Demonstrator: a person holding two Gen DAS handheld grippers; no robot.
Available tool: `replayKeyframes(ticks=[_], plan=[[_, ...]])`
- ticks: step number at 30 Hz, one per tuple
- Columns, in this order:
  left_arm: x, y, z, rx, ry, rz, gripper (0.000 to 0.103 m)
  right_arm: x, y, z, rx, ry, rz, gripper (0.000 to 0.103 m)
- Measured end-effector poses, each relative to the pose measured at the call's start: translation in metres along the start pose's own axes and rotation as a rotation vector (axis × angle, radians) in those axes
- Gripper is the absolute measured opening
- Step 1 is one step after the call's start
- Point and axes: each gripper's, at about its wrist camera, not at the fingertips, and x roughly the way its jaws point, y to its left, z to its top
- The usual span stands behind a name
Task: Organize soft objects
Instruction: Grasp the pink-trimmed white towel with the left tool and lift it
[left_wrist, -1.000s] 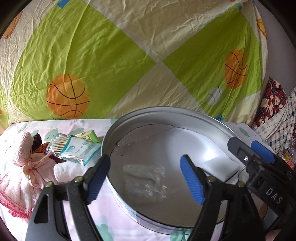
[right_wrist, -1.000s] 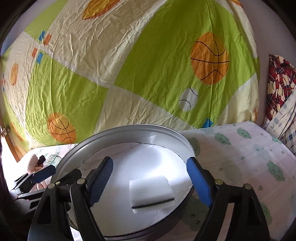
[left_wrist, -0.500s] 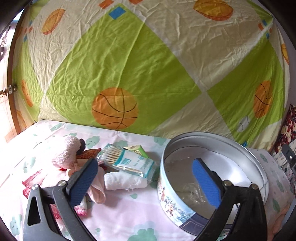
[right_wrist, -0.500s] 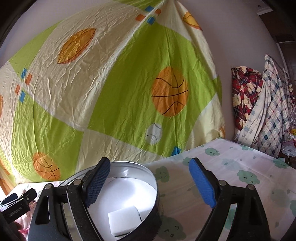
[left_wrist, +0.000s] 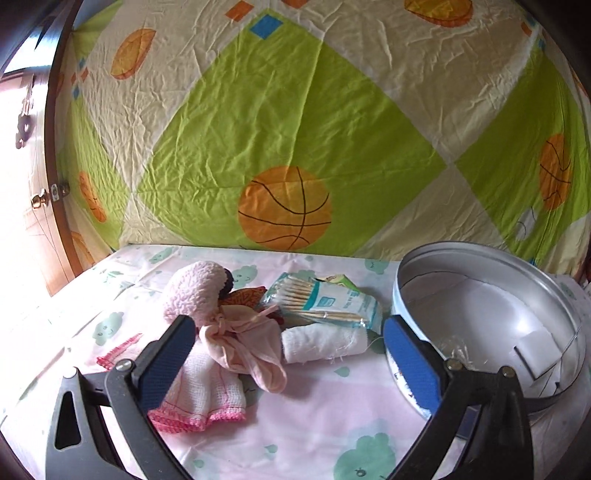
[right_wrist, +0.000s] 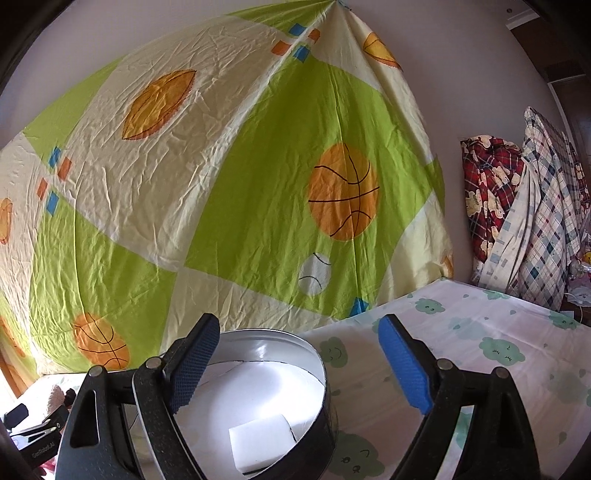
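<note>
A heap of soft things lies on the bed in the left wrist view: a pink plush toy (left_wrist: 195, 291), a knotted pink sock (left_wrist: 247, 343), a rolled white gauze (left_wrist: 325, 341), a pack of cotton swabs (left_wrist: 328, 302) and a pink-edged white cloth (left_wrist: 201, 400). My left gripper (left_wrist: 290, 363) hangs open just in front of them, holding nothing. To the right stands a round metal tin (left_wrist: 443, 267) holding a white sponge (left_wrist: 535, 350) and a clear plastic bag (left_wrist: 456, 347). My right gripper (right_wrist: 299, 369) is open and empty above the tin (right_wrist: 275, 345), with the sponge (right_wrist: 262, 441) below it.
A green and cream sheet with basketballs (left_wrist: 284, 206) hangs behind the bed. Plaid clothes (right_wrist: 517, 214) are piled at the far right. A wooden door frame (left_wrist: 55, 177) is at the left. The cloud-print bedsheet (right_wrist: 480, 350) stretches right of the tin.
The left gripper has swung left, from over the tin to the heap of soft things, and its jaws have widened. The right gripper has tilted upward, so the tin sits lower in its view.
</note>
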Motion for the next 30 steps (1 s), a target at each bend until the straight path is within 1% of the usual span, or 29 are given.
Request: replayKeyframes(ticks=[3, 7, 15, 20, 25, 27, 30], plan=[[0.000, 0.005, -0.003, 0.009, -0.001, 0.011, 0.103, -0.002, 0.005, -0.002, -0.020, -0.006, 0.004, 0.089], [-0.003, 0.019, -0.003, -0.028, -0.010, -0.008, 0.103, -0.006, 0.011, -0.006, -0.038, -0.010, 0.017, 0.089], [0.002, 0.039, -0.005, -0.019, 0.022, -0.006, 0.103, -0.016, 0.026, -0.017, -0.080, -0.016, 0.030, 0.089], [0.006, 0.056, -0.007, -0.028, 0.043, -0.024, 0.103, -0.026, 0.035, -0.020, -0.094, -0.044, 0.023, 0.089], [0.009, 0.071, -0.008, -0.032, 0.057, -0.015, 0.103, -0.039, 0.044, -0.022, -0.101, -0.070, 0.028, 0.089], [0.012, 0.080, -0.009, -0.047, 0.072, -0.026, 0.103, -0.044, 0.049, -0.024, -0.112, -0.076, 0.031, 0.089], [0.019, 0.096, -0.011, -0.080, 0.114, -0.070, 0.103, -0.050, 0.059, -0.027, -0.130, -0.078, 0.043, 0.089]])
